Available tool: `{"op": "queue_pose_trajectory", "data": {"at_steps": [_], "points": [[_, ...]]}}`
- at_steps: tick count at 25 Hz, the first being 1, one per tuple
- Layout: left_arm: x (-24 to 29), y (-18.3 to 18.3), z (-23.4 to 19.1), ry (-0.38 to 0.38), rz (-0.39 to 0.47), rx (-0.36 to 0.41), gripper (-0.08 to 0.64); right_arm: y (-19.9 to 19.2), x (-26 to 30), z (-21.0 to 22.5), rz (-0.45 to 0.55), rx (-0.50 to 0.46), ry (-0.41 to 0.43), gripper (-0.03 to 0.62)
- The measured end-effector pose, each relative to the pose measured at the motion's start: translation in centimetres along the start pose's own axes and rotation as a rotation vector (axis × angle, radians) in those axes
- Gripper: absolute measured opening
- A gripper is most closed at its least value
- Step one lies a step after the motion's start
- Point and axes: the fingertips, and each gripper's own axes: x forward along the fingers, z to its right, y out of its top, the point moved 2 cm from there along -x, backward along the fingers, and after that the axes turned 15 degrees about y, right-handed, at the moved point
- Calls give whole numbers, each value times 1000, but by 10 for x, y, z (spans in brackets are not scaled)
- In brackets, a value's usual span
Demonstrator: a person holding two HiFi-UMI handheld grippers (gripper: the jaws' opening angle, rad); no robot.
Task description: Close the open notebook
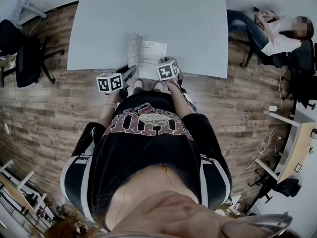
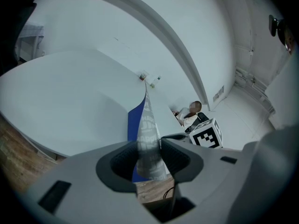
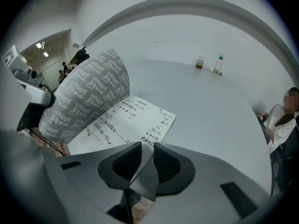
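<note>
Your left gripper [image 2: 149,146] pinches the light, floppy notebook cover [image 3: 84,97] at its edge; your right gripper [image 3: 146,146] pinches the written page [image 3: 135,120] by its near corner.

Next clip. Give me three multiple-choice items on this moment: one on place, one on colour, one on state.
1. Where on the pale grey table does the open handwritten paper notebook lie?
A. at its near edge
B. at its far edge
C. in its middle

2. What colour is the inner face of its lifted grey patterned cover?
A. red
B. blue
C. green

3. How do the left tongs stand?
A. wide open and empty
B. shut on the cover
C. resting flat on the table

Key:
1. A: the head view shows it at the table's near edge.
2. B: blue shows behind the cover in the left gripper view.
3. B: the cover stands upright, pinched in them.
</note>
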Motion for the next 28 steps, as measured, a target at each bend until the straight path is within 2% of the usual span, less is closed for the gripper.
{"op": "queue_pose_trajectory", "data": {"at_steps": [28], "points": [[10, -2, 10, -15, -22, 39, 198, 1, 1, 0, 14, 0, -3, 95]]}}
